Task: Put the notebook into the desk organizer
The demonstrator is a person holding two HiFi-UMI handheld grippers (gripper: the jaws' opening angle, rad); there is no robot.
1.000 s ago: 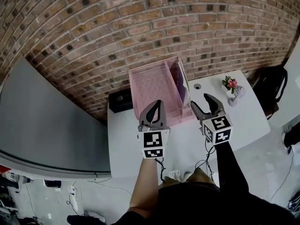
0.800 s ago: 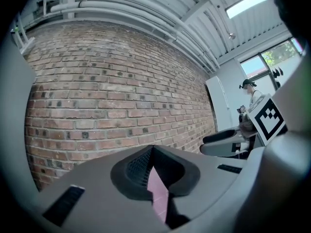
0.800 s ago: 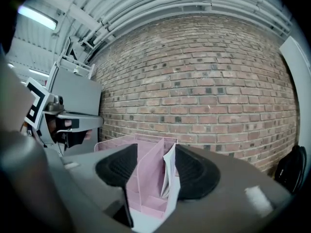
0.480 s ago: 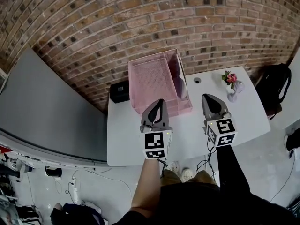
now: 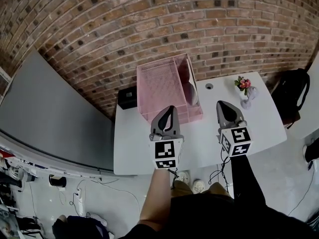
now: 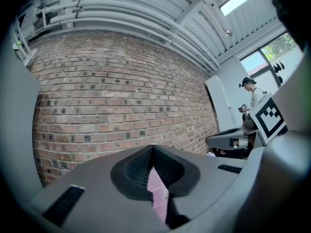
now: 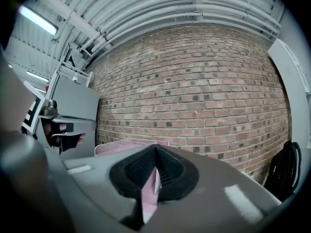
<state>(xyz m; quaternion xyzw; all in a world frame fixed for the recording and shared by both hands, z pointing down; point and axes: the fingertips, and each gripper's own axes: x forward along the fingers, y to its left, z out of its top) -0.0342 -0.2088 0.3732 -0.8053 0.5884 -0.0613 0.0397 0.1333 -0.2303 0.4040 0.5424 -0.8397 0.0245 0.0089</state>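
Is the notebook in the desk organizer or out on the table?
In: the head view shows the notebook standing on edge in the desk organizer's right-hand slot.

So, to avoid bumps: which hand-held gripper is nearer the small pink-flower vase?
Right. The right hand-held gripper is just left of the flower vase; the left hand-held gripper is farther left, at the pink mesh organizer.

Even bright daylight, strong fisheye bending, dark vignetted corners

Probably an office in an industrial hall: white rectangular desk with pink wire-mesh desk organizer, red brick wall, bare grey ceiling pipes.
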